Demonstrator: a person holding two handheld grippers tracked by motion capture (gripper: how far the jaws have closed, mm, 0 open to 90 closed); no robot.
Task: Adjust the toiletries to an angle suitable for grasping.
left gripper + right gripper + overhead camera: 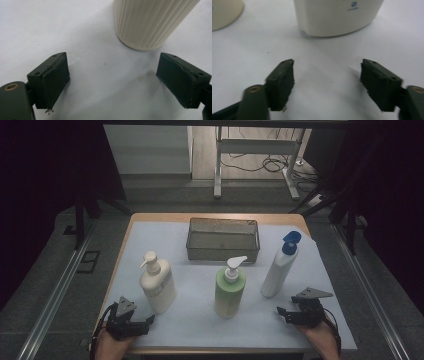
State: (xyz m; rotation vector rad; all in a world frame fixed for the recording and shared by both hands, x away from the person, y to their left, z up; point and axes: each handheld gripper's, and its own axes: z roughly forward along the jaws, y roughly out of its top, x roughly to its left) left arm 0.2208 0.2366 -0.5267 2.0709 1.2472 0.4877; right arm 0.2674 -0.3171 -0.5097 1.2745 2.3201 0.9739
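Three plastic bottles stand upright on the white table cover (200,320): a ribbed cream pump bottle (157,282) just ahead of my left gripper (148,321), a green pump bottle (230,287) in the middle, and a white blue-capped bottle (279,265) near my right gripper (280,312). Both pairs of jaws gape, holding nothing. A wire mesh basket (222,252) sits behind.

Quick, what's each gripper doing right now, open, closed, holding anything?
Left gripper: open, holding nothing; the cream bottle stands just ahead of it.
Right gripper: open, holding nothing; the white bottle stands ahead of it.
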